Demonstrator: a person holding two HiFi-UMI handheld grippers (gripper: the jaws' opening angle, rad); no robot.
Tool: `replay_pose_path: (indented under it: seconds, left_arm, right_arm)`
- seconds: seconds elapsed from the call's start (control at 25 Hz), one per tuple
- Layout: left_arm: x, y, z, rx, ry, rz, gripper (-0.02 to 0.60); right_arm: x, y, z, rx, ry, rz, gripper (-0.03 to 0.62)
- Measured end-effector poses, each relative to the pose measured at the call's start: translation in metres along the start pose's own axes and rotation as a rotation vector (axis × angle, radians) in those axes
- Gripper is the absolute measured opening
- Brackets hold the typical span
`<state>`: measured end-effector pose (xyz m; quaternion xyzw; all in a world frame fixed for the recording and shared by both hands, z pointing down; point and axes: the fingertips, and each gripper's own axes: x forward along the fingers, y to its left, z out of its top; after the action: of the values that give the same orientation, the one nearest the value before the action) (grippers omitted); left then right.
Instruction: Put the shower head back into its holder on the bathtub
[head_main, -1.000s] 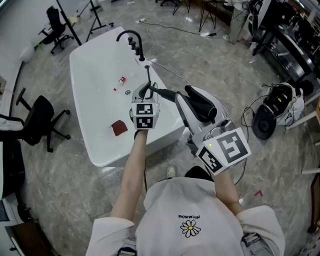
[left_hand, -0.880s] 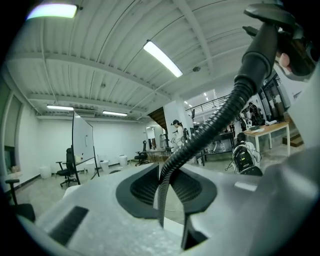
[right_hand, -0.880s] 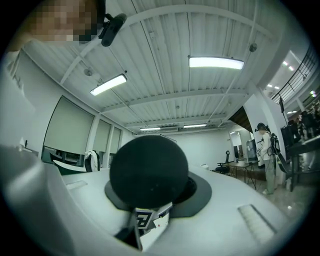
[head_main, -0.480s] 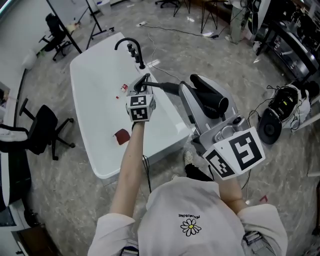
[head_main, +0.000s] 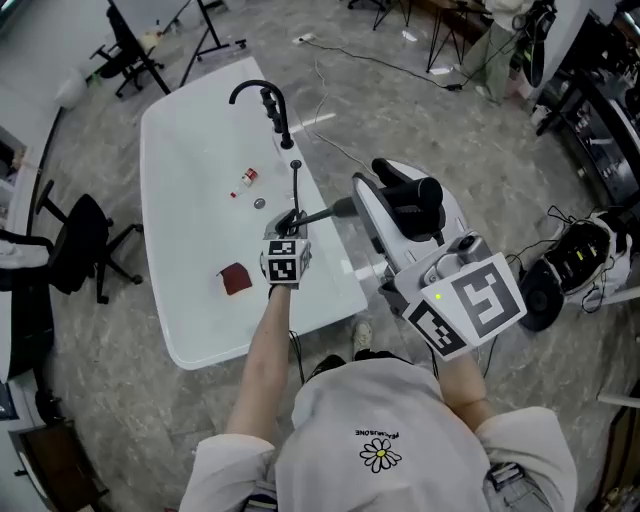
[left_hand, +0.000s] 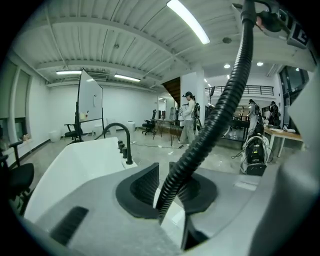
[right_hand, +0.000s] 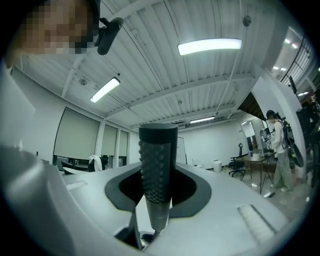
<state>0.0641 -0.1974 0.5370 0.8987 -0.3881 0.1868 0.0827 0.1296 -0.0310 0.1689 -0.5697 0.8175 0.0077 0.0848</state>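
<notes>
Our left gripper (head_main: 292, 222) hangs over the bathtub's (head_main: 190, 170) right rim, toward the end nearest us. Its jaws have just been opening and stand apart, with the black ribbed hose (left_hand: 220, 107) running loosely between them. Our right gripper (right_hand: 157, 192) is clamped on the shower head (right_hand: 157, 157), held upright just off the bathtub's right side, well apart from the black faucet (head_main: 262, 100) on that rim.

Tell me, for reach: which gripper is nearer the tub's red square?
Left. The left gripper, jaws just opened around the hose, is beside the red square; right gripper is outside the bathtub.
</notes>
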Motion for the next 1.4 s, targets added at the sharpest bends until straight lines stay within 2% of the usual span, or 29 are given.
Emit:
replay_pose_path:
  seconds: [0.2, 0.4, 0.48, 0.64, 0.84, 0.96, 1.16, 1.32, 1.4]
  left_arm:
    - [0.016, 0.008, -0.023, -0.047, 0.049, 0.027, 0.067]
    - [0.026, 0.033, -0.026, -0.060, 0.050, 0.012, 0.077]
    - [0.034, 0.047, -0.026, -0.065, 0.059, 0.002, 0.091]
    - [0.042, 0.075, -0.041, -0.120, 0.080, 0.009, 0.101]
    - [0.054, 0.084, -0.068, -0.120, 0.120, -0.058, 0.083]
    - [0.063, 0.098, -0.084, -0.143, 0.159, -0.063, 0.083]
    - [0.083, 0.089, -0.106, -0.147, 0.233, -0.088, 0.065]
    - [0.101, 0.085, -0.111, -0.154, 0.284, -0.056, 0.035]
    - [0.107, 0.095, -0.102, -0.172, 0.276, 0.004, 0.032]
  right_arm:
    - [0.041, -0.031, -0.019, 0.050, 0.033, 0.055, 0.112]
    - [0.079, -0.027, -0.024, 0.050, 0.040, 0.071, 0.112]
    - [0.096, -0.025, -0.017, 0.035, 0.031, 0.071, 0.112]
    - [0.126, -0.018, -0.003, -0.026, 0.013, 0.063, 0.112]
    - [0.160, -0.001, -0.017, -0.038, 0.043, 0.057, 0.112]
    - [0.179, 0.003, -0.026, -0.035, 0.058, 0.053, 0.112]
    - [0.199, -0.014, -0.040, -0.023, 0.093, 0.073, 0.112]
    - [0.213, -0.046, -0.052, 0.014, 0.123, 0.111, 0.112]
    - [0.221, -0.062, -0.053, 0.029, 0.130, 0.137, 0.112]
